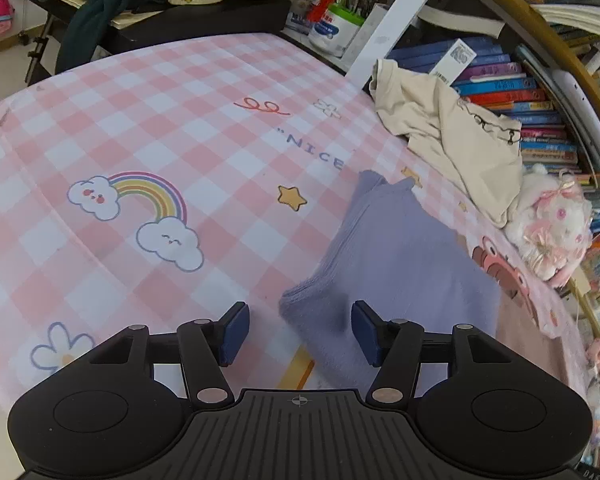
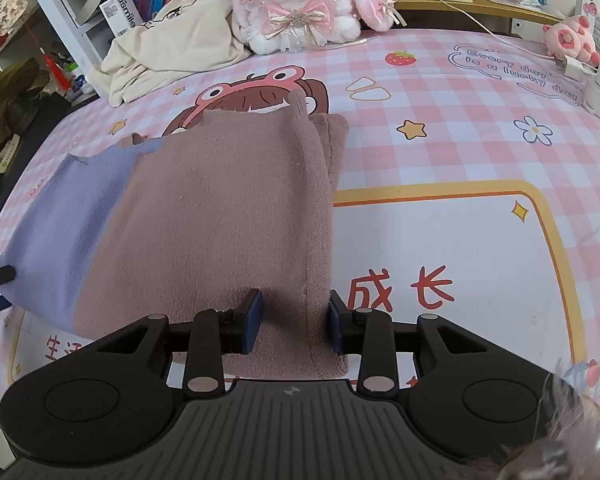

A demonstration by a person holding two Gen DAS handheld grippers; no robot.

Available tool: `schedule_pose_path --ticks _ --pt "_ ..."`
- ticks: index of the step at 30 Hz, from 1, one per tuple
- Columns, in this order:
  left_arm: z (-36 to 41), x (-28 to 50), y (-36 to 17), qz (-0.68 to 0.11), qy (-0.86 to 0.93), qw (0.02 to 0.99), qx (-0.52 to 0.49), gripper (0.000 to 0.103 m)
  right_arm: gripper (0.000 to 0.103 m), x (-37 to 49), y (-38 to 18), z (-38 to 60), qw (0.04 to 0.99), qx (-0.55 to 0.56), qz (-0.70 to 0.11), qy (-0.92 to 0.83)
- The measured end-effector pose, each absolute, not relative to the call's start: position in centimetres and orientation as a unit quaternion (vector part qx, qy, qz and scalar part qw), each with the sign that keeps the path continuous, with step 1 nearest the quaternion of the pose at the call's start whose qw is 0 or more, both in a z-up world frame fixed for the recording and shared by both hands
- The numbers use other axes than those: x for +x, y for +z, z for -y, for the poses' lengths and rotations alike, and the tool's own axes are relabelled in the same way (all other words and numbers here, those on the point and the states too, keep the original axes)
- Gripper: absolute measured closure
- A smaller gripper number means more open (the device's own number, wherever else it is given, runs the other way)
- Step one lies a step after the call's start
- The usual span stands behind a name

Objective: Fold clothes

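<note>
Lying folded on the pink checked surface (image 2: 440, 152) is a knit garment (image 2: 220, 208), mauve-pink over most of its width with a lavender-blue panel along its left side; the right gripper (image 2: 294, 326) sits at its near edge with jaws spread, one blue pad on each side of a thick fold of the mauve cloth, the right pad touching the folded edge, though whether they actually press the cloth I cannot tell; the left gripper (image 1: 300, 332) hovers over the lavender corner of the same garment (image 1: 400, 264) with jaws wide apart, holding nothing; a crumpled cream shirt (image 2: 180, 40) lies at the far edge of the surface against a shelf of books (image 1: 512, 92); a white plush rabbit (image 2: 296, 4) with pink bows sits just beside the cream shirt.
</note>
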State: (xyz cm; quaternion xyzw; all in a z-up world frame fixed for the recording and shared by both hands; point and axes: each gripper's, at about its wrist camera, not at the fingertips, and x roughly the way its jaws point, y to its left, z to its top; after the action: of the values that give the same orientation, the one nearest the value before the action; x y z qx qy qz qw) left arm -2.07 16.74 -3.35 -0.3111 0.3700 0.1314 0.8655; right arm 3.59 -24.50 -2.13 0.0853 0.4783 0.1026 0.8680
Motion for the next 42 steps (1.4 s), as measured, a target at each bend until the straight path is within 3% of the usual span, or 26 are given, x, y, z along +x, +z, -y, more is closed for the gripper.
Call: schedule_pose_path --ticks 7,24,25,26,30,32,34,39,42 --pt "-17.4 -1.9 -3.7 -0.333 0.178 0.836 -0.399 0.05 0.071 4.1 -2.0 24.6 0.861 0.088 -0.49 0.104" --pt "-17.3 -1.9 -3.9 -0.322 0.172 0.837 -0.408 0.051 0.069 4.1 -1.8 24.0 0.86 0.062 -0.495 0.112" --pt "-17.4 -1.9 -3.9 -0.322 0.17 0.835 -0.411 0.054 0.069 4.1 -1.8 23.9 0.859 0.059 -0.496 0.113" --pt "-17.5 -1.9 -4.0 -0.322 0.168 0.834 -0.415 0.063 0.07 4.2 -1.8 23.8 0.859 0.056 -0.496 0.113" --pt "-17.9 -1.9 -4.3 -0.321 0.159 0.829 -0.428 0.072 0.07 4.3 -1.8 23.2 0.86 0.048 -0.496 0.113" --pt "-18.1 -2.0 -4.4 -0.321 0.155 0.827 -0.435 0.083 0.07 4.3 -1.8 23.0 0.86 0.047 -0.495 0.112" --pt "-18.3 -2.0 -4.3 -0.317 0.148 0.828 -0.438 0.089 0.07 4.4 -1.8 22.9 0.86 0.048 -0.495 0.112" --pt "-16.0 -2.8 0.3 -0.265 0.059 0.907 -0.321 0.09 0.07 4.4 -1.8 22.1 0.859 0.048 -0.495 0.12" --pt "-16.4 -2.6 0.7 -0.267 0.049 0.91 -0.315 0.089 0.07 4.4 -1.9 21.5 0.858 0.044 -0.495 0.129"
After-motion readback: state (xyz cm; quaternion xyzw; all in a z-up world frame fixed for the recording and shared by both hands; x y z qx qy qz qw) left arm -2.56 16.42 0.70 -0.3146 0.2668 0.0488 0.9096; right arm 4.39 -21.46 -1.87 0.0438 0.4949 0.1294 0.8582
